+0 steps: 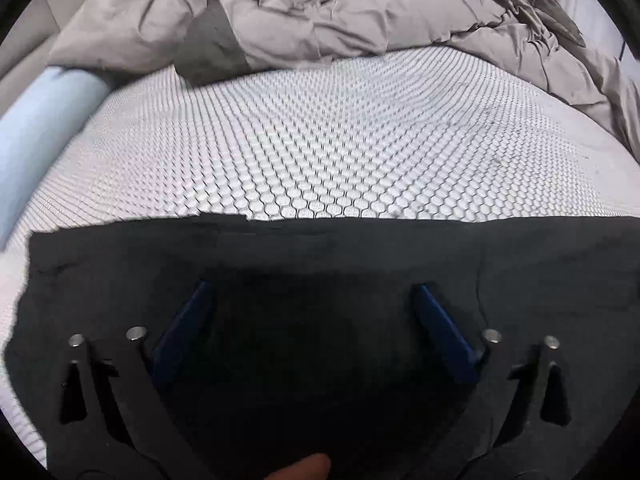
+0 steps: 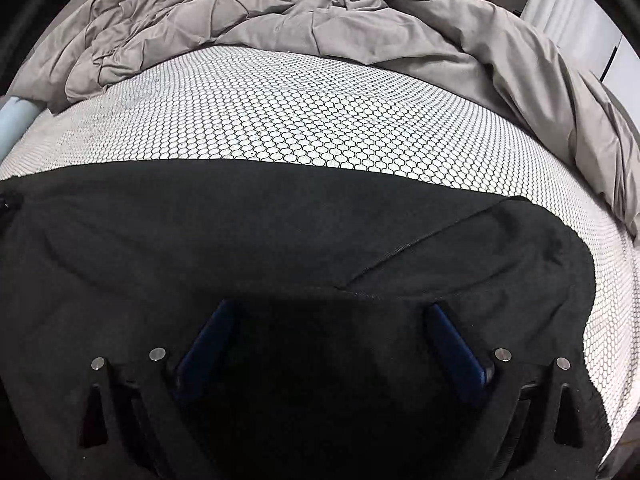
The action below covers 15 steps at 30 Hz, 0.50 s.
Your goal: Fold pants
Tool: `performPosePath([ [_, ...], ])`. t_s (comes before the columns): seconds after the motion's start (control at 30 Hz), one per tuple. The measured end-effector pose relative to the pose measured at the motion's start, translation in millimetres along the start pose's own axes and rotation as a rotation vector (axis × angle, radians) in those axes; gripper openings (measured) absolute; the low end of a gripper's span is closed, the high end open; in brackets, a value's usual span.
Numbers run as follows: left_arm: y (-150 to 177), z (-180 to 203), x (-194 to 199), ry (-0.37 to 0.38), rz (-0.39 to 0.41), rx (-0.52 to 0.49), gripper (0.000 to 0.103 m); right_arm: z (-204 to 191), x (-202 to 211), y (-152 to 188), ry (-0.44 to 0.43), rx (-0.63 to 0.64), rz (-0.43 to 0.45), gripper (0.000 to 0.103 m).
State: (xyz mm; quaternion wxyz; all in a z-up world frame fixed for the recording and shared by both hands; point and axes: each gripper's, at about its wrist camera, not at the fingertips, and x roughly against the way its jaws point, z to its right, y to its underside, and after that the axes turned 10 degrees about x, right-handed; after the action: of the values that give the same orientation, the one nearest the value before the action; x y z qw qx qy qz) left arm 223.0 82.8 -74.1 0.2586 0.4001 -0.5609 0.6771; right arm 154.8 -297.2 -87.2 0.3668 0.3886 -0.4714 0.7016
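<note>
Black pants (image 1: 320, 252) lie flat on a white sheet with a honeycomb print (image 1: 320, 140). In the left wrist view my left gripper (image 1: 312, 292) is open, its blue fingers (image 1: 188, 320) spread wide just above the pants, holding nothing. The pants' far edge runs straight across that view. In the right wrist view the same pants (image 2: 240, 240) fill the lower half, with a diagonal seam (image 2: 420, 240) at the right. My right gripper (image 2: 332, 312) is open over the cloth, its blue fingers (image 2: 452, 344) apart and empty.
A crumpled grey duvet (image 1: 360, 8) is piled along the far side of the bed, also in the right wrist view (image 2: 320, 20), and drapes down the right side. A pale blue roll (image 1: 44, 120) lies at the left edge. White honeycomb sheet (image 2: 300, 120) lies between pants and duvet.
</note>
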Motion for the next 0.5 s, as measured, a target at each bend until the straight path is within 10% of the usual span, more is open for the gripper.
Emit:
performPosePath([
  [0.17,-7,-29,49,0.017,0.127,-0.027,0.086,-3,0,-13,0.003,-0.024,-0.008,0.098],
  [0.3,-7,-86,37,-0.057,0.049,0.048,0.041,-12,5,-12,0.013,0.015,0.001,0.098],
  [0.43,-3,-154,10,-0.153,0.027,0.168,0.030,-11,6,-10,0.003,0.020,0.005,0.098],
  [0.5,-5,-179,20,-0.136,0.042,0.256,0.004,-7,6,-7,0.001,0.005,0.002,0.098],
])
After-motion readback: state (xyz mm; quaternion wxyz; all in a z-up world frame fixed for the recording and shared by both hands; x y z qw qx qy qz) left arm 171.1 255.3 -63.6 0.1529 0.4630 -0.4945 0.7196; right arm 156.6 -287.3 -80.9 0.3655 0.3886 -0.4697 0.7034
